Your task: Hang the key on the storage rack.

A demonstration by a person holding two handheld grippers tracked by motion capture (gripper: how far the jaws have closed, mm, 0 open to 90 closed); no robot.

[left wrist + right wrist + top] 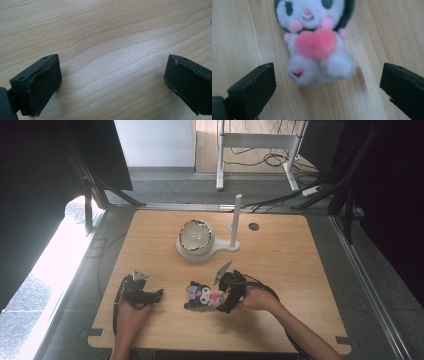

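A small plush toy [202,295] with a black hood, white face and pink heart lies on the wooden table [280,270]. In the right gripper view the plush toy [315,42] lies just beyond the jaws, feet toward me, a little blurred. My right gripper [224,301] is open right beside the toy, its jaws wide apart with nothing between them [327,87]. My left gripper [156,294] rests at the table's front left, open over bare wood [112,82], apart from the toy.
A white stand [206,247] holding a shiny dome-shaped bowl [195,236] and an upright white post [235,220] sits at the table's middle back. A small round hole [253,226] lies near the back edge. Cables trail from both grippers.
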